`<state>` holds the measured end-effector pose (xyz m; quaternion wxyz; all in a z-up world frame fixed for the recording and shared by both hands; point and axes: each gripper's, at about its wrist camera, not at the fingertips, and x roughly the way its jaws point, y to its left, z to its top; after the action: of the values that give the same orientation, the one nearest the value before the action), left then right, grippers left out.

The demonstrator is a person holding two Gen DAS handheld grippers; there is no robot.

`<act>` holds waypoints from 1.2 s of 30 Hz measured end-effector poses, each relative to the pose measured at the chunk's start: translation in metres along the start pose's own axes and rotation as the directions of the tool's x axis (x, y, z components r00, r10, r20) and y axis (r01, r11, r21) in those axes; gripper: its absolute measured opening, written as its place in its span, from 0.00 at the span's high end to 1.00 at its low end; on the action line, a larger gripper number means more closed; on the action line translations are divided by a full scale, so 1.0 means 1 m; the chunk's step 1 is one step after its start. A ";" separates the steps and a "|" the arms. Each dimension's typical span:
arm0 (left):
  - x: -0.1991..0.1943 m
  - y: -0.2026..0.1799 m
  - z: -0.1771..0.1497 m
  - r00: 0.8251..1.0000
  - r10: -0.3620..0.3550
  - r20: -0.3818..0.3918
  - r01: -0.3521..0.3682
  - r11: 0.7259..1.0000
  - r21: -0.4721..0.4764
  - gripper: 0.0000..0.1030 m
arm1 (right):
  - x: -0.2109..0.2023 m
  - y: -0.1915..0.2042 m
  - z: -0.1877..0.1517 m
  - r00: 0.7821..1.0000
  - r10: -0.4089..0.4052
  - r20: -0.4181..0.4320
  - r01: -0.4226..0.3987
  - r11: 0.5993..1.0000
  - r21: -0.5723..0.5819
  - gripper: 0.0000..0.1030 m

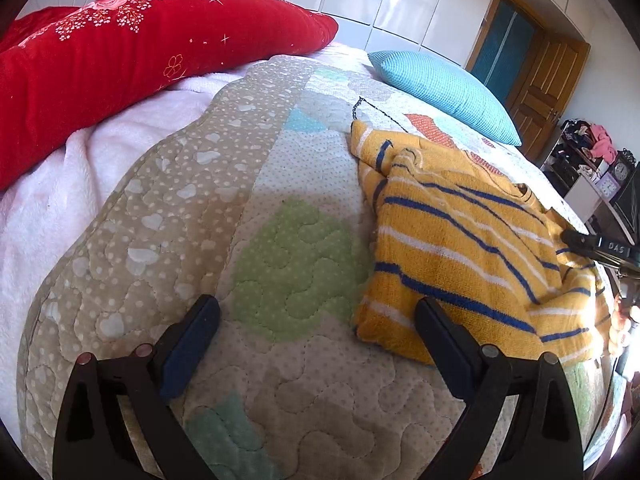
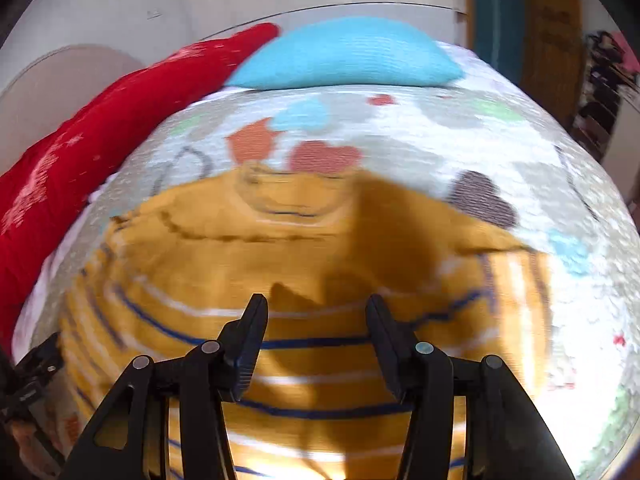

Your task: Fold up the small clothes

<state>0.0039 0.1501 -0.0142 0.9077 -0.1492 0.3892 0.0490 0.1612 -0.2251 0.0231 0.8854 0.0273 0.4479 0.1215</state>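
Lying under the half-spread, empty right gripper, the striped sweater sits right of the wide-open left gripper.

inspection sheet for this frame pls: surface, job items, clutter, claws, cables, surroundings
Surface: quilted bedspread, patterned, over a white fleece blanket.
Job's things: yellow striped sweater, partly folded, rumpled.
Clutter: red pillow, blue pillow at far edge.
Claws: left claw open, empty, beside the sweater; right claw open over the sweater, view blurred, nothing between its fingers.
Cables: nothing seen.
Surroundings: white cabinets, wooden door, cluttered shelf.
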 end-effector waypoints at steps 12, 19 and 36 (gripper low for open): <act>0.006 -0.005 0.001 0.999 0.029 -0.020 -0.029 0.999 0.030 0.02 | -0.079 -0.160 -0.082 0.973 0.038 0.228 -0.145 0.868 0.476 0.38; 0.014 -0.016 0.003 0.993 0.105 -0.052 -0.101 0.992 0.079 0.00 | -0.075 -0.166 -0.118 0.941 0.141 0.306 -0.282 0.826 0.487 0.31; 0.010 -0.015 0.000 0.994 0.102 -0.032 -0.099 0.992 0.077 0.00 | -0.081 -0.175 -0.132 0.903 0.194 0.383 -0.381 0.773 0.506 0.31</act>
<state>0.0138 0.1361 -0.0175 0.9020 -0.0959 0.4139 0.0771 0.0426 -0.4226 -0.0195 0.8653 0.3783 0.3094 0.1120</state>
